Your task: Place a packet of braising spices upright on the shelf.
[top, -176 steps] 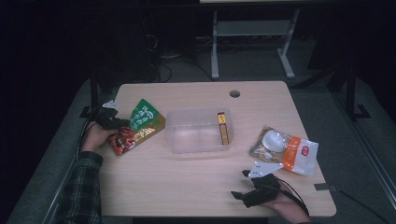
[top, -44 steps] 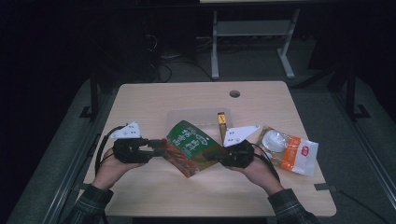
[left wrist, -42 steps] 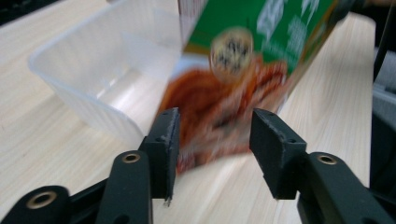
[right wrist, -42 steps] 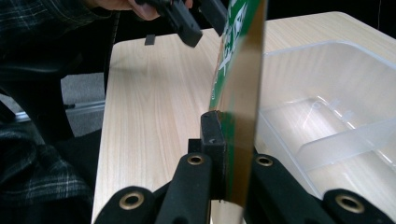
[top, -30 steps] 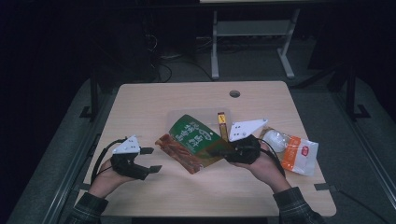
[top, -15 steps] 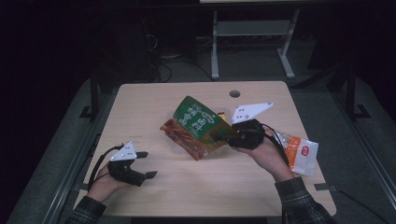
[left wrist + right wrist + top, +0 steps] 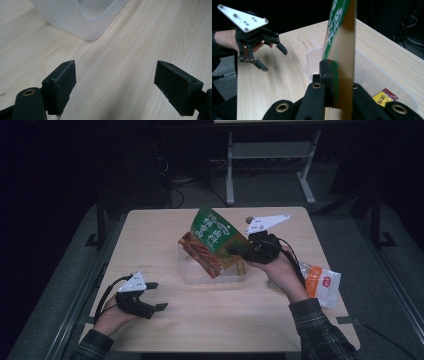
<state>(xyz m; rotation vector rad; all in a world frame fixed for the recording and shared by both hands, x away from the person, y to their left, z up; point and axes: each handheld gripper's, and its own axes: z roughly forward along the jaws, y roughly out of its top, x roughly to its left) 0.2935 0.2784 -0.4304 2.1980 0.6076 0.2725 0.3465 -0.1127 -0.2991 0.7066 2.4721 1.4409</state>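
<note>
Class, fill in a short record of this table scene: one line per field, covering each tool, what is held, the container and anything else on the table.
Right tool: shut on the green snack bag, held tilted above the clear plastic bin
Left tool: open, nothing between its pads, low over the wooden table near its front left corner
Bin contents: a small yellow and red packet
Also on table: an orange and white packet to the right of the bin
</note>
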